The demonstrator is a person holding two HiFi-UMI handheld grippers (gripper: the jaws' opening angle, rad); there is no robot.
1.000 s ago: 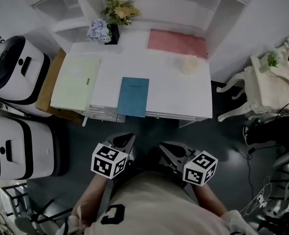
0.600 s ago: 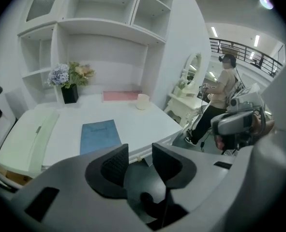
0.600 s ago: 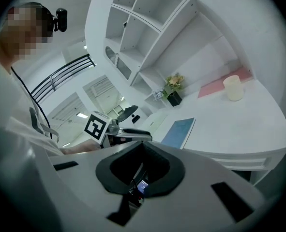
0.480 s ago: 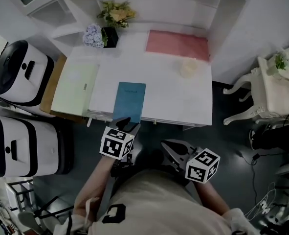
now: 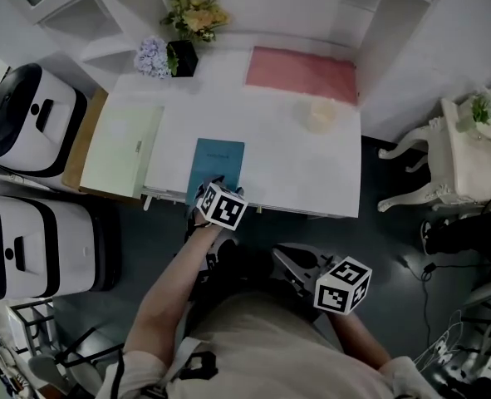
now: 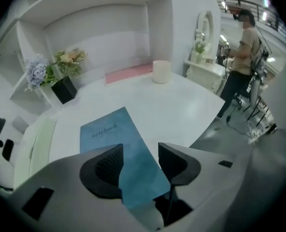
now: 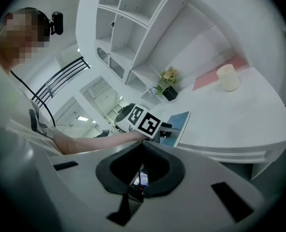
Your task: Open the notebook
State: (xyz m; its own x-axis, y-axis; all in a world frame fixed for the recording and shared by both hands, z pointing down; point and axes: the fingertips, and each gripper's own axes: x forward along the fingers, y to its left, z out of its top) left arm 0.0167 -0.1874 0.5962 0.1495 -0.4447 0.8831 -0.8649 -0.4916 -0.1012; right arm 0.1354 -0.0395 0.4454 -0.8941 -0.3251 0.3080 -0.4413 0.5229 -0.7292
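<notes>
A closed blue notebook (image 5: 218, 164) lies at the front edge of the white desk (image 5: 303, 169), a little left of centre. My left gripper (image 5: 215, 184) points steeply down over the notebook's near end. Its jaws have just been opening and stand open. In the left gripper view the notebook (image 6: 107, 132) shows in the gap between the left gripper's (image 6: 140, 161) jaws, and the pads do not press on it. My right gripper (image 5: 288, 260) hangs back below the desk edge, shut and empty. The right gripper view shows its jaws (image 7: 143, 145) closed, with the notebook (image 7: 179, 122) beyond.
A pale green folder (image 5: 120, 150) lies on the desk's left part and a pink mat (image 5: 301, 75) at the back. A cream cup (image 5: 320, 115) and flower pots (image 5: 183, 36) stand behind. White machines (image 5: 29, 123) stand left, a side table (image 5: 478, 140) right. A person (image 6: 244, 47) stands far off.
My left gripper has moved forward from beside my body to the notebook's near end, tilted downward, and its jaws have opened. The right gripper has barely shifted.
</notes>
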